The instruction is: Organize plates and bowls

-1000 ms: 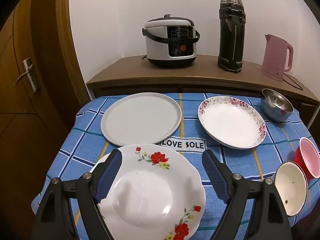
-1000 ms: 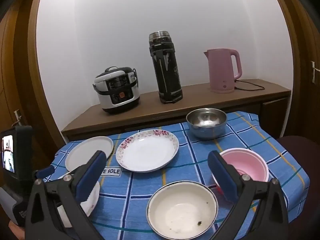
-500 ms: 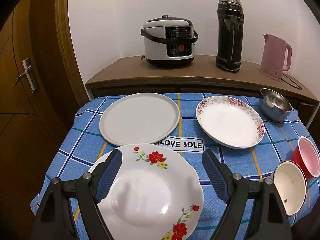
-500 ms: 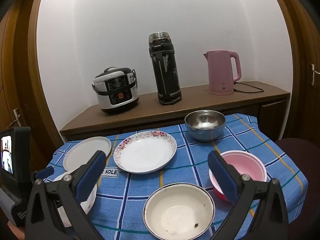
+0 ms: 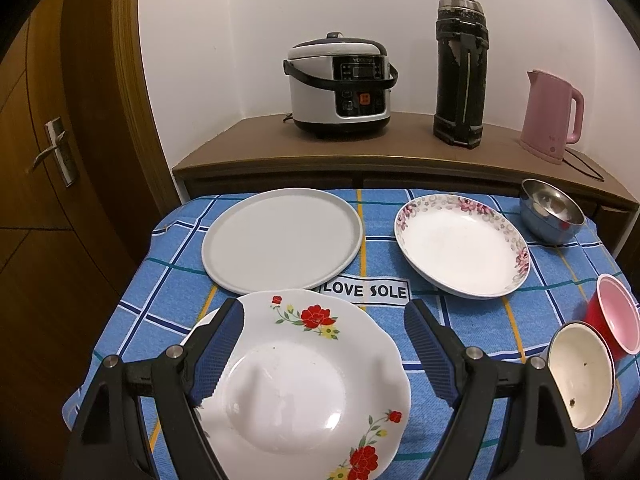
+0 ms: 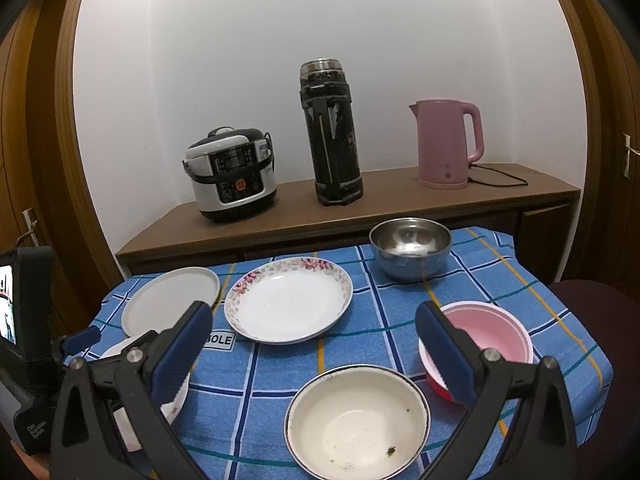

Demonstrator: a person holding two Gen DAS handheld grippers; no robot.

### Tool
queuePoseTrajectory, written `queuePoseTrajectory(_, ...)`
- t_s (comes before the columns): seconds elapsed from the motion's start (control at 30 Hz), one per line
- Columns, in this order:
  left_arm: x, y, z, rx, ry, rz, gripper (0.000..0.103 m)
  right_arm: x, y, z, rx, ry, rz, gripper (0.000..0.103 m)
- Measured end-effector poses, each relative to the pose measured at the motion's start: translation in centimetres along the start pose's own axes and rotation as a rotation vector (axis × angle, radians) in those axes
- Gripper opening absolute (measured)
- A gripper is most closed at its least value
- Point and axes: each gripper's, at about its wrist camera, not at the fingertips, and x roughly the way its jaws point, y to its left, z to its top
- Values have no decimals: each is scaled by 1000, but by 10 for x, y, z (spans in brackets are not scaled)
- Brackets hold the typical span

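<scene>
Your left gripper (image 5: 324,344) hung released over the red-flowered plate (image 5: 304,388) at the desk's near left; your right gripper (image 6: 314,354) spread wide above the cream bowl (image 6: 356,420).

The left gripper (image 5: 324,344) hangs with fingers (image 5: 218,354) spread wide above the red-flowered plate (image 5: 304,384).

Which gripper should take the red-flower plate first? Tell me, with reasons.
Left. The left gripper is open with its fingers either side of the red-flower plate. The right gripper is open above the cream bowl, and that plate sits off to its left.
</scene>
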Motion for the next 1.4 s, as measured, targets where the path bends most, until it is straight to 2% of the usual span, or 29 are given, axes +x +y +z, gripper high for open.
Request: queuePoseTrajectory(1.4,-2,-3,-3,6,1,-2,84,3,6,-5,-6,3,8,103)
